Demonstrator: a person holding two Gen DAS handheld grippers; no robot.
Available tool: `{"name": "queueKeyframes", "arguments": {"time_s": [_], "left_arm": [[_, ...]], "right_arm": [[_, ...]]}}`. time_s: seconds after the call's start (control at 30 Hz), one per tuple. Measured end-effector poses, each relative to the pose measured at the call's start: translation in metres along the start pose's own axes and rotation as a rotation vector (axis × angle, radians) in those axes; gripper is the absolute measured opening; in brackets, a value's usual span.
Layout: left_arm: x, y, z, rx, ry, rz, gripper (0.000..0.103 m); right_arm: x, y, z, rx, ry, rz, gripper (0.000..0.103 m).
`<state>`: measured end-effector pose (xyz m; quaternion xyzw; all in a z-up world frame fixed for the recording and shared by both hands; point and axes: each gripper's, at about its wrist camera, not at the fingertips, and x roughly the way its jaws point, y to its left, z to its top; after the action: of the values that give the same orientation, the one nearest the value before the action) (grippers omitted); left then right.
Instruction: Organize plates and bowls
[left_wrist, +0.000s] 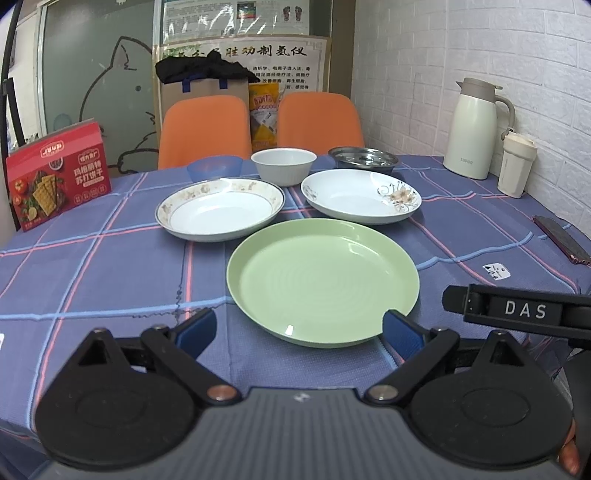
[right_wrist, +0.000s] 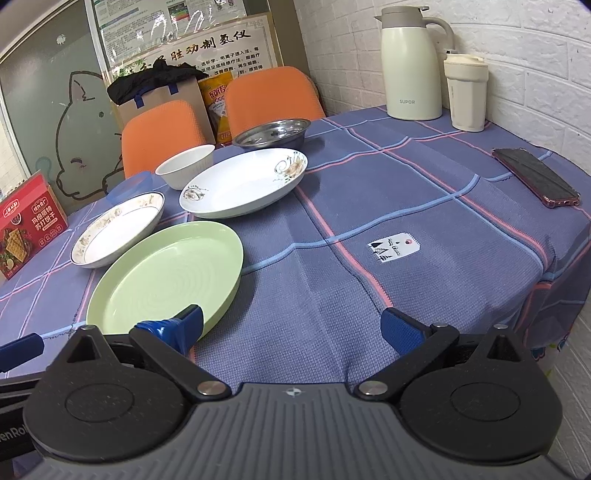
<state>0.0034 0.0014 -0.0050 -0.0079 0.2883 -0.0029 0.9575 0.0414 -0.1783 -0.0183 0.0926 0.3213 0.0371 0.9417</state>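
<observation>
A green plate (left_wrist: 323, 278) (right_wrist: 166, 275) lies nearest on the blue checked tablecloth. Behind it are a gold-rimmed white plate (left_wrist: 219, 208) (right_wrist: 118, 229) on the left and a flower-patterned white plate (left_wrist: 360, 195) (right_wrist: 243, 186) on the right. Farther back stand a blue bowl (left_wrist: 214, 167) (right_wrist: 129, 184), a white bowl (left_wrist: 283, 164) (right_wrist: 184, 166) and a steel bowl (left_wrist: 364, 158) (right_wrist: 271, 132). My left gripper (left_wrist: 299, 328) is open just short of the green plate's near rim, holding nothing. My right gripper (right_wrist: 291, 326) is open over bare cloth, right of the green plate.
A red cracker box (left_wrist: 57, 175) (right_wrist: 27, 225) stands at the left edge. A cream thermos (left_wrist: 474, 129) (right_wrist: 410, 62) and a cup (left_wrist: 517, 164) (right_wrist: 466, 92) sit by the brick wall, with a phone (left_wrist: 563, 238) (right_wrist: 533, 177) near the right edge. Two orange chairs (left_wrist: 207, 133) stand behind the table.
</observation>
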Motion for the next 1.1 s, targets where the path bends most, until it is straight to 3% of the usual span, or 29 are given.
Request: {"name": "queueKeyframes", "arguments": {"time_s": [1.1], "left_arm": [[0.0007,0.0019,0.0009,-0.005,0.012,-0.005,0.096]], "right_arm": [[0.0005,0.0033,-0.0013,-0.011,0.004,0.000,0.090]]}}
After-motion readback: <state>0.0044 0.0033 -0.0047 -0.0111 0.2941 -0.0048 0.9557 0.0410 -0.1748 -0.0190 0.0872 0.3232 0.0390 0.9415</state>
